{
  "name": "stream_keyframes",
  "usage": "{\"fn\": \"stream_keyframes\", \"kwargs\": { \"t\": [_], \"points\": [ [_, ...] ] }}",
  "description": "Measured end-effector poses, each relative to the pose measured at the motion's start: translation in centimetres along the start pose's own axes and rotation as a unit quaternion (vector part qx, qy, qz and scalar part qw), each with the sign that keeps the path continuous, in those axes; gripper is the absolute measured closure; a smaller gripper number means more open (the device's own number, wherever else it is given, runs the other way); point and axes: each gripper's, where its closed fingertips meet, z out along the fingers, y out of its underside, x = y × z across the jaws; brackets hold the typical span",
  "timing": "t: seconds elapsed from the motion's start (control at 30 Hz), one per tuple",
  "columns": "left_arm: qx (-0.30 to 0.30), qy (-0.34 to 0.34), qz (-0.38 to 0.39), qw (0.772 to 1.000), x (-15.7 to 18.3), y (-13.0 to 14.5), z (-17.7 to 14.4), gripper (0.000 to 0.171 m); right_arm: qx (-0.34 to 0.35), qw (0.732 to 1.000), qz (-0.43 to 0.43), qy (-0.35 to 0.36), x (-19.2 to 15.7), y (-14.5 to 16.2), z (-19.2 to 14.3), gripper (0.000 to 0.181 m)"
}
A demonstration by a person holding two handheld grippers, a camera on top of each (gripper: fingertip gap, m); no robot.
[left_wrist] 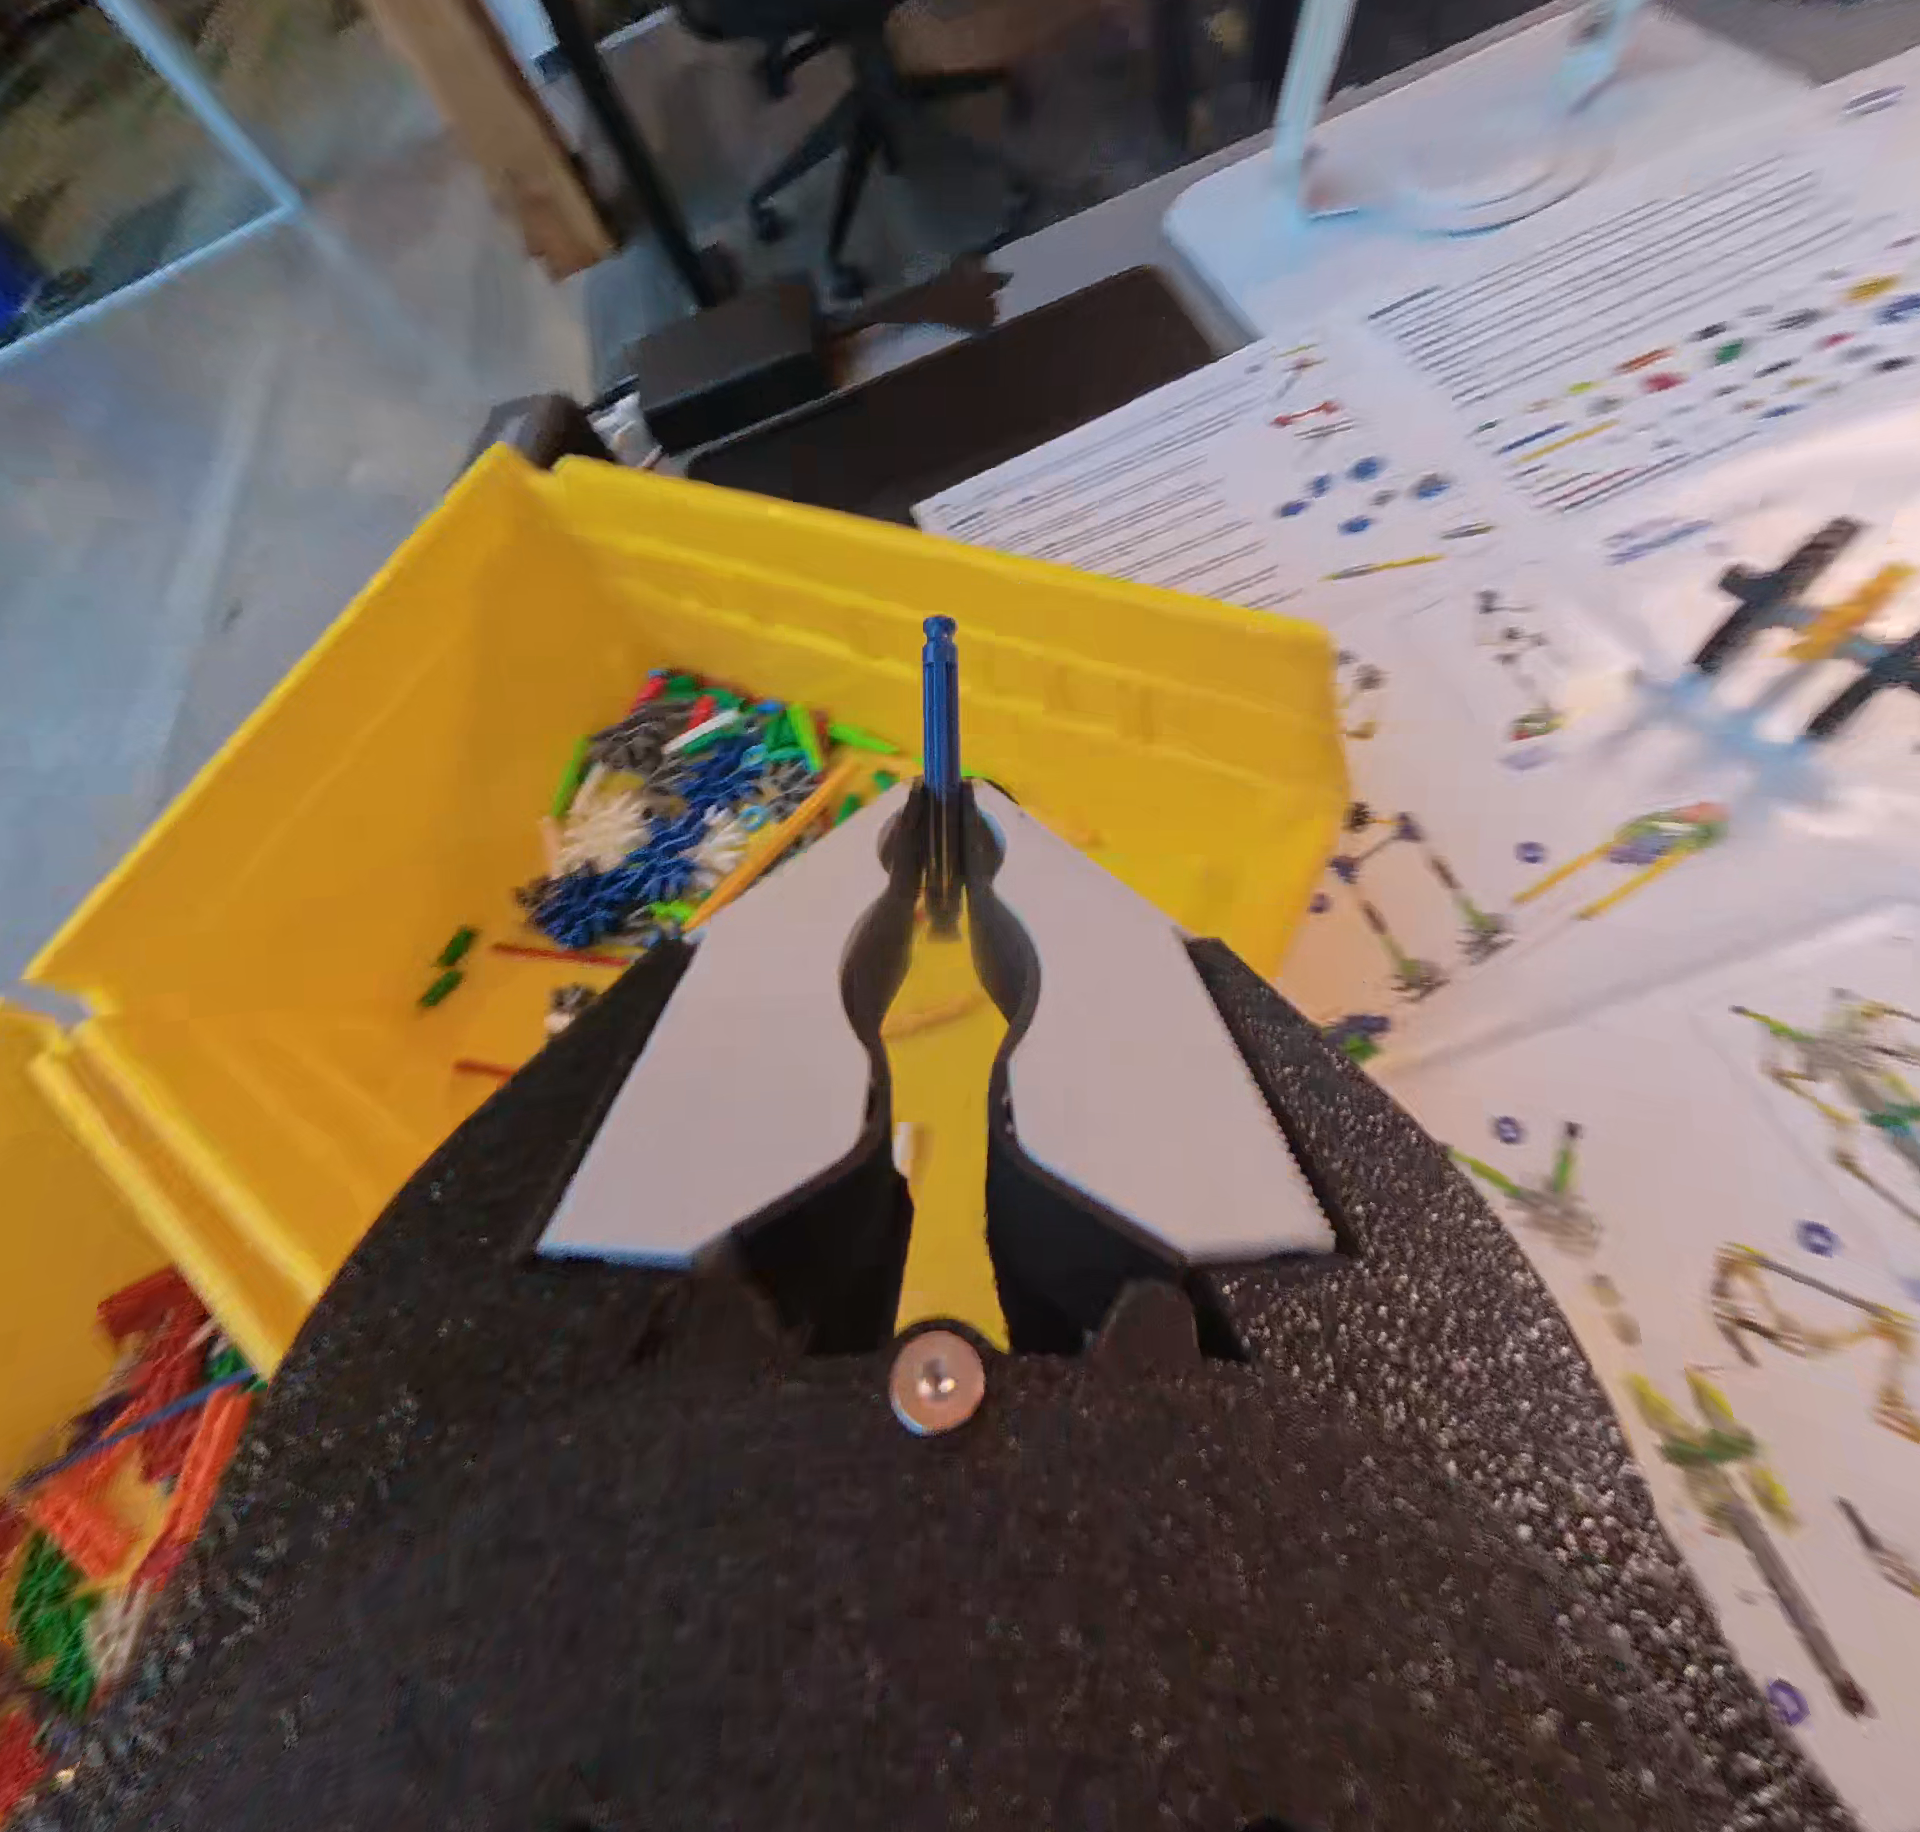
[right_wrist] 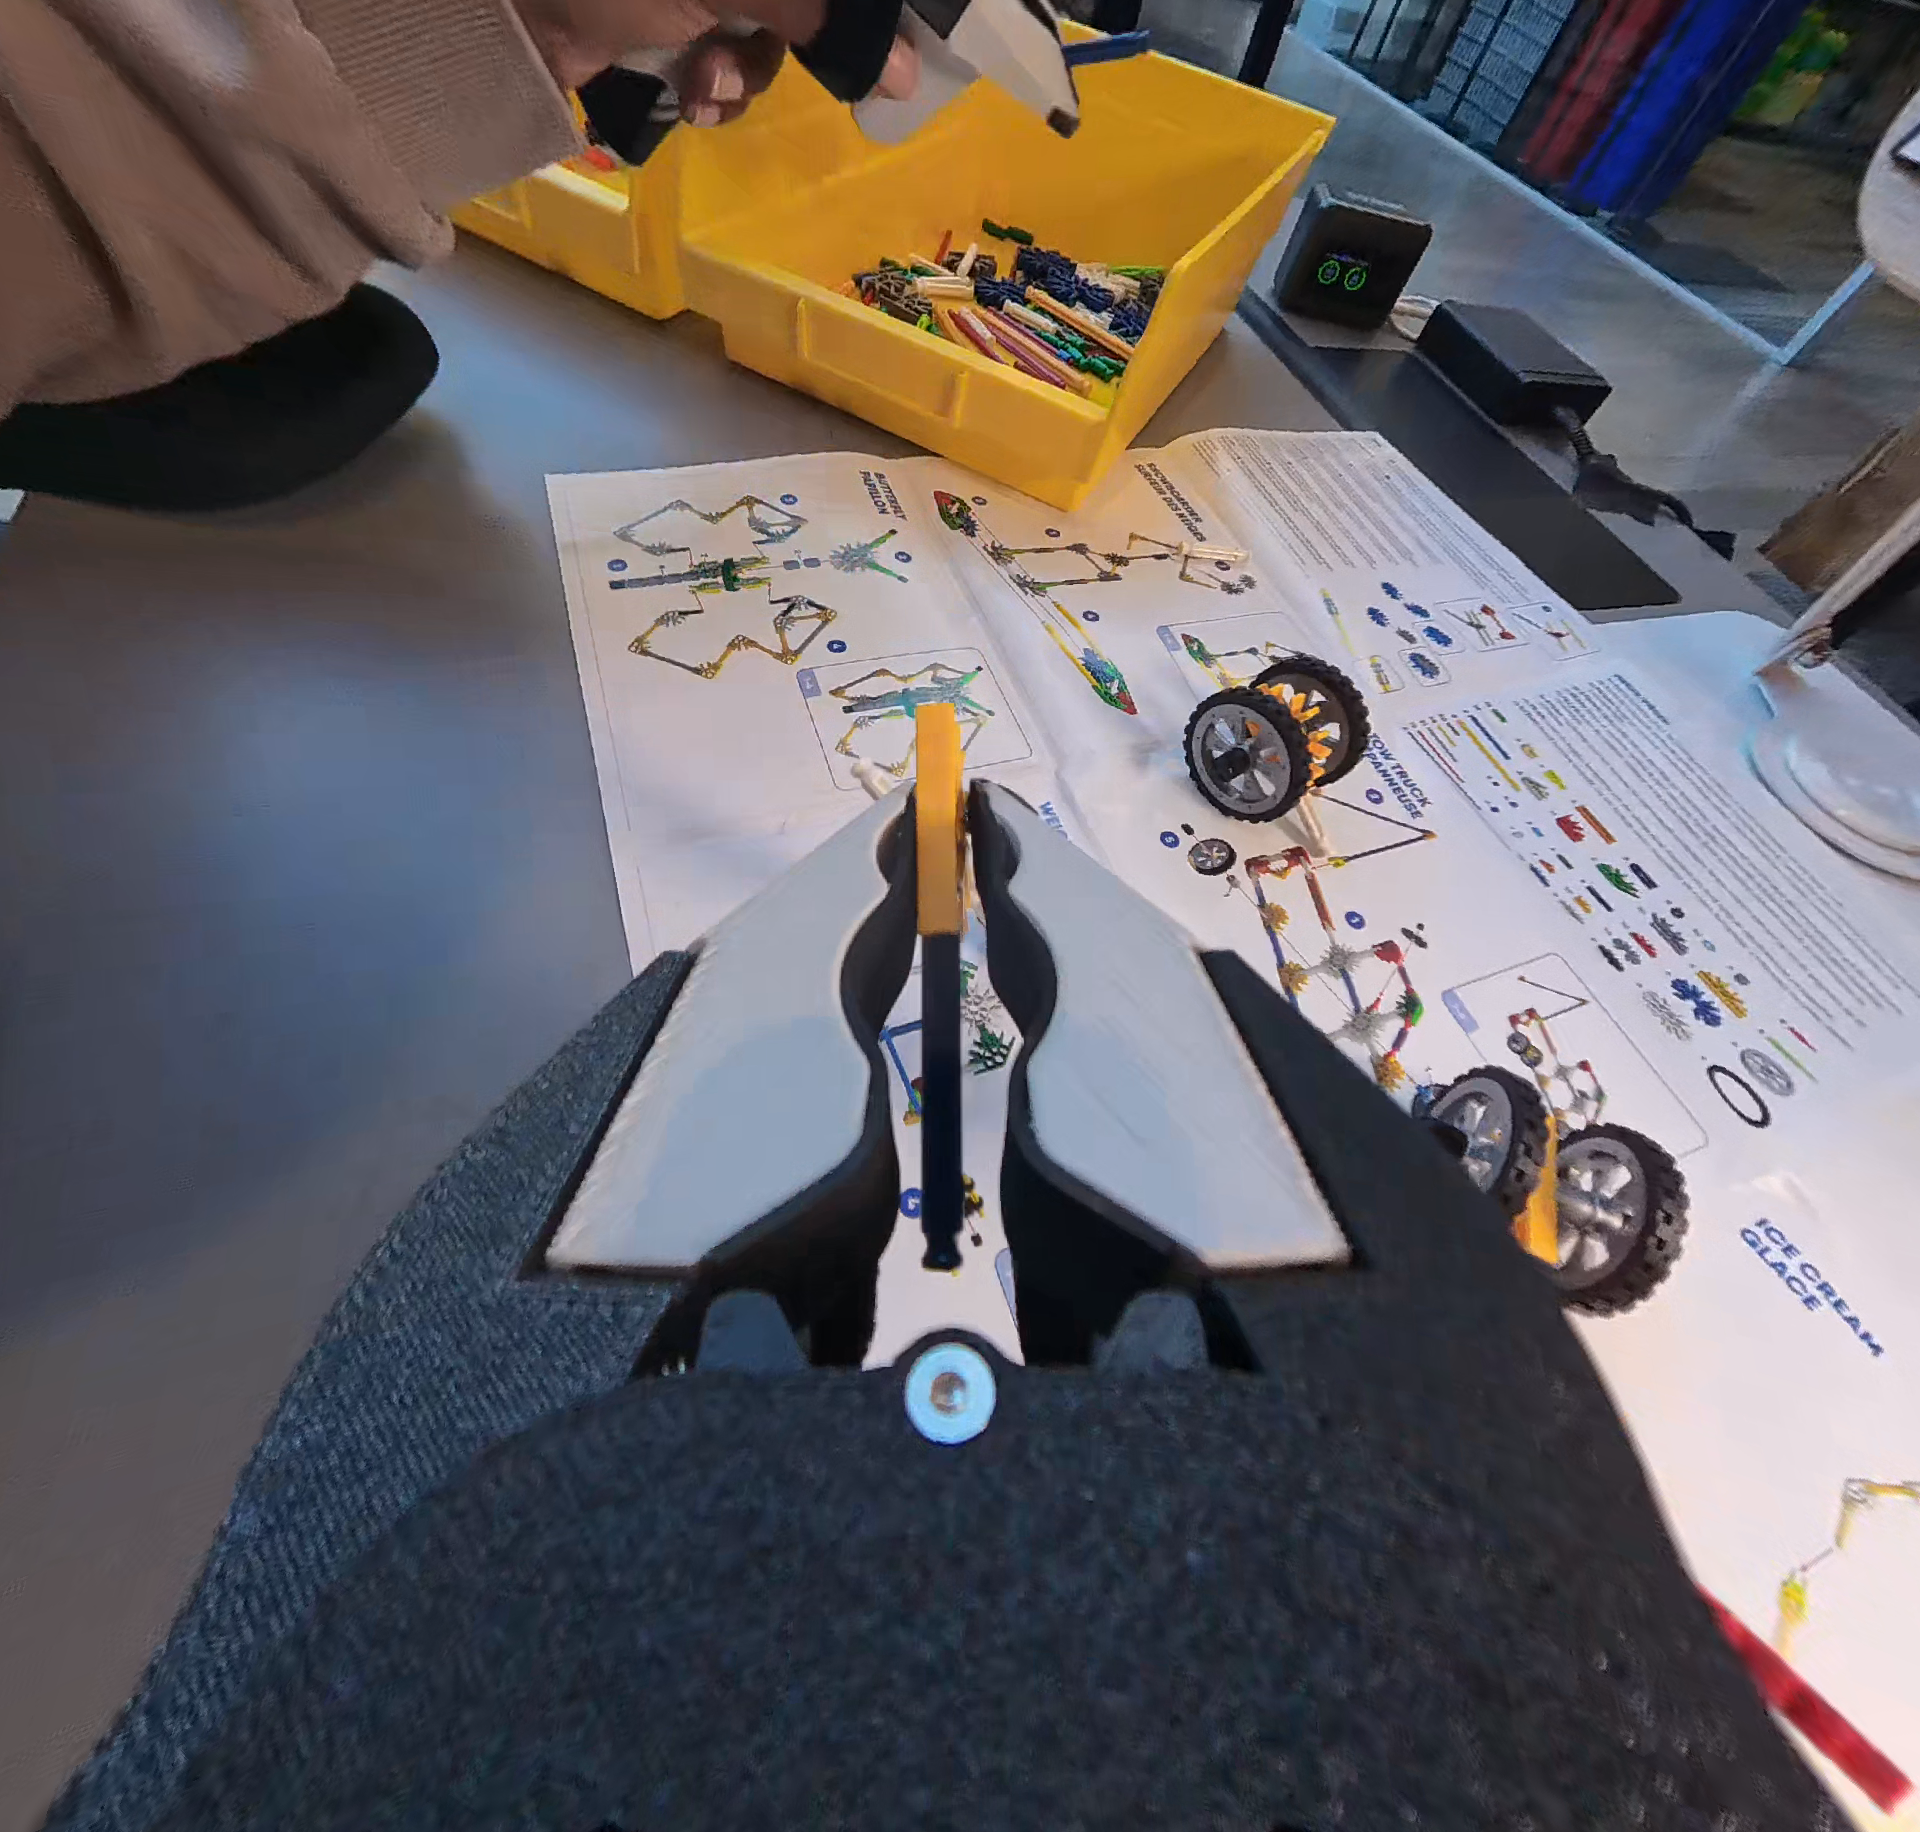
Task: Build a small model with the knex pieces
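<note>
So the left gripper (left_wrist: 940, 795) was clamped tight on a thin blue rod (left_wrist: 938, 702), a skinny plastic stick with a little knob at the tip, poking straight out past the fingertips. It hung above a yellow bin (left_wrist: 312, 847) that had a jumbled pile of small building pieces (left_wrist: 675, 816) in blue, white, green and red sitting at the bottom. A second yellow bin (left_wrist: 62, 1211), touching the first, held orange and red bits.

The right gripper (right_wrist: 940, 806) was closed on a flat yellow piece (right_wrist: 938, 795) with a dark rod (right_wrist: 940, 1086) running back from it between the fingers. It hovered over the instruction sheet (right_wrist: 727, 743) spread on the grey table (right_wrist: 260, 847).

Only the right view showed the two wheel pairs: one set of wheels (right_wrist: 1273, 738) standing on the sheet, and another wheel pair (right_wrist: 1558, 1185) closer in, off to the right. It also caught a person's hand (right_wrist: 717, 26) and beige sleeve (right_wrist: 260, 120) working the other gripper over the bin, plus a small black box (right_wrist: 1351, 255) with green lights. The left view was blurrier, but showed the bin's insides from above and an office chair (left_wrist: 821, 68) on the floor beyond.
</note>
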Motion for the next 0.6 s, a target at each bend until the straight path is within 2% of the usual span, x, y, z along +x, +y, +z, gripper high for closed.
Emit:
{"fn": "stream_keyframes", "kwargs": {
  "t": [0.03,0.07,0.2,0.33,0.6],
  "points": [
    [-0.019,-0.021,-0.006,1.0,-1.5,0.9,0.3,0.164,0.007,1.0,0.012,-0.002,0.1,-0.1,-0.1,0.175],
    [-0.03,-0.027,-0.019,0.999,-2.2,1.5,0.5,0.149,0.013,1.0,0.027,-0.005,0.2,-0.1,-0.2,0.175],
    [0.005,-0.028,-0.025,0.999,-2.2,0.9,-0.3,0.149,0.032,0.997,0.063,-0.003,0.6,-0.2,-0.6,0.175],
    [0.034,0.019,-0.021,0.999,0.7,-0.2,-0.7,0.147,0.035,0.997,0.067,-0.004,0.6,-0.3,-0.3,0.175],
    [0.019,0.096,0.023,0.995,6.5,0.9,0.7,0.144,0.048,0.996,0.07,-0.003,0.8,-0.4,-0.2,0.175]
  ]
}}
